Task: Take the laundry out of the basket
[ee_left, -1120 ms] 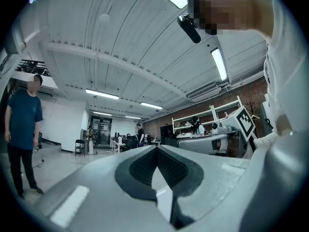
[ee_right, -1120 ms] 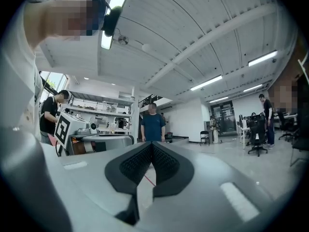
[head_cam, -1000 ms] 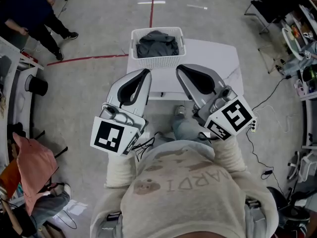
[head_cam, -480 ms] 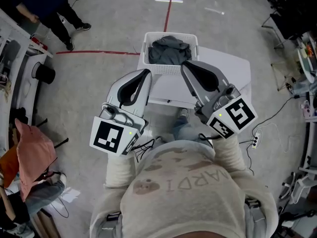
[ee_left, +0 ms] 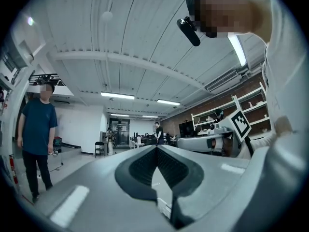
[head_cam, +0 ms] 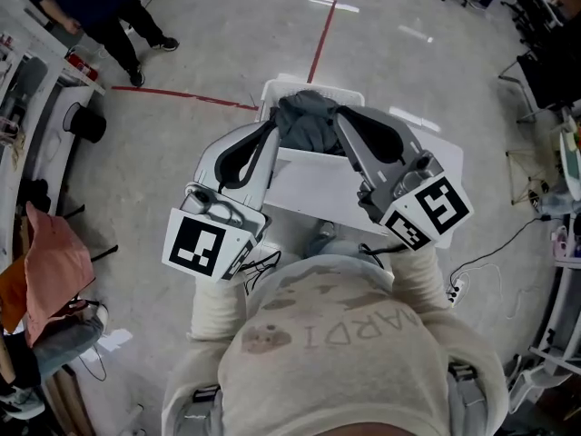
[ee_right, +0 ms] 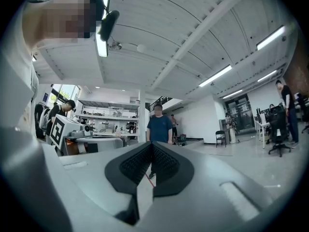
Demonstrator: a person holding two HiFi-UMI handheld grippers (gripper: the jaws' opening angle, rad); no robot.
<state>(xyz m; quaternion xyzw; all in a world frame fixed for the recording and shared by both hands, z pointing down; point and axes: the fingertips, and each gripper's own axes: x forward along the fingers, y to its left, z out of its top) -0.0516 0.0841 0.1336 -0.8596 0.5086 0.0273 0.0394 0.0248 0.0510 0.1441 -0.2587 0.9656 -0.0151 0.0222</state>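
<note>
We stand closer than a second ago: the dark laundry (head_cam: 307, 123), still in the basket (head_cam: 275, 92) on the table (head_cam: 313, 184), now shows between our tips. The left gripper (head_cam: 266, 133) and right gripper (head_cam: 342, 118) are both clenched and empty, so we judge the reach can begin.

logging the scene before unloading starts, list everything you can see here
basket: one, white, far end of the table
laundry: one heap, dark grey, in the basket
table: one, white, before the person
tape lines: two, red, on the floor
bystander: one, dark clothes, upper left
pink cloth: one, left edge
left gripper: one, grey, shut, empty, by the basket
right gripper: one, grey, shut, empty, by the basket
</note>
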